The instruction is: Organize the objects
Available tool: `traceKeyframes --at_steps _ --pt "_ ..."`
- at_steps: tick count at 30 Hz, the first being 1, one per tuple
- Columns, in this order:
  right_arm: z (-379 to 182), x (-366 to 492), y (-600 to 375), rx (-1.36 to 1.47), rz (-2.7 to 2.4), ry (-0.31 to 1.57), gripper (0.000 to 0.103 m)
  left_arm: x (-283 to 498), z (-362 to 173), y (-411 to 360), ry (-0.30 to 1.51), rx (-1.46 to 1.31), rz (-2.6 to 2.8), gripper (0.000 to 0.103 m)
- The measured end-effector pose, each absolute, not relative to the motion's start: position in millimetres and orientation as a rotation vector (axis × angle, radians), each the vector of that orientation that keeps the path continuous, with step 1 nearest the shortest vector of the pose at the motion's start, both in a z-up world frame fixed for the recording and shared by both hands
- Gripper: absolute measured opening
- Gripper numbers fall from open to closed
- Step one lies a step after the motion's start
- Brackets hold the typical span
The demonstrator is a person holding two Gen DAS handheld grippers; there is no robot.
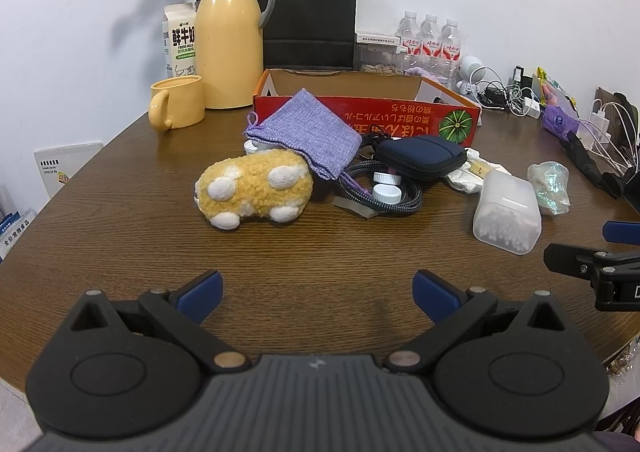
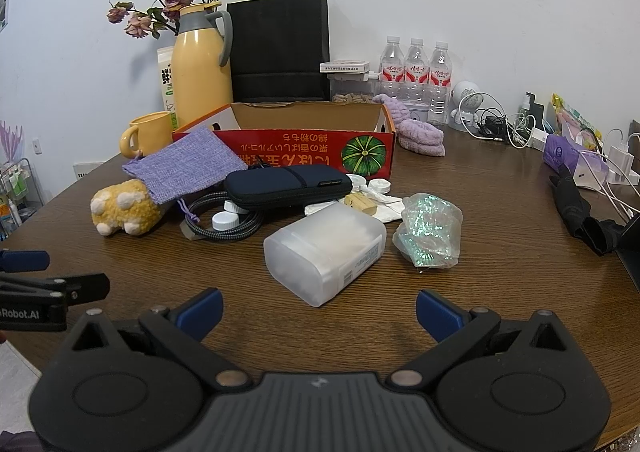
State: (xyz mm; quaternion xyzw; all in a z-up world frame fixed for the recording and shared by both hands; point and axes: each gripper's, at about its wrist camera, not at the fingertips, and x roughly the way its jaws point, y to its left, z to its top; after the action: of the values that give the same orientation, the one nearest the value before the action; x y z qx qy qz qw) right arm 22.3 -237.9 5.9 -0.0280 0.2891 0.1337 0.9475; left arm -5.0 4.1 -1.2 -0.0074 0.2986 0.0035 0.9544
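Two grippers hover low over the table, both spread wide and empty: left gripper, right gripper. Nearest the right one, a frosted cotton-swab box lies on its side; likely light, rigid, slick plastic, so pinch across the short flat walls. Ahead of the left, a yellow plush toy looks soft and squashy; grab mid-body. Behind it, a purple pouch leans on the toy, limp cloth. Beside that, a navy zip case over a braided cable. Farthest, the open red carton, probably the drop spot.
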Motion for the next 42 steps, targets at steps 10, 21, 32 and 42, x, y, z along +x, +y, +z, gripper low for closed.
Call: traceKeyframes --at_steps 10,21,32,42 --pt "5 23 -238 -0.056 0.273 0.588 0.103 -6 -2 4 0.608 -0.015 0.009 0.103" --pt "7 21 -242 -0.055 0.266 0.577 0.103 -7 -6 6 0.610 -0.018 0.013 0.103" --pt "-10 16 -290 -0.090 0.216 0.573 0.096 0 -13 3 0.641 -0.047 0.041 0.103" --pt "-34 18 -319 -0.078 0.300 0.599 0.056 -2 -20 -7 0.659 -0.092 0.073 0.103"
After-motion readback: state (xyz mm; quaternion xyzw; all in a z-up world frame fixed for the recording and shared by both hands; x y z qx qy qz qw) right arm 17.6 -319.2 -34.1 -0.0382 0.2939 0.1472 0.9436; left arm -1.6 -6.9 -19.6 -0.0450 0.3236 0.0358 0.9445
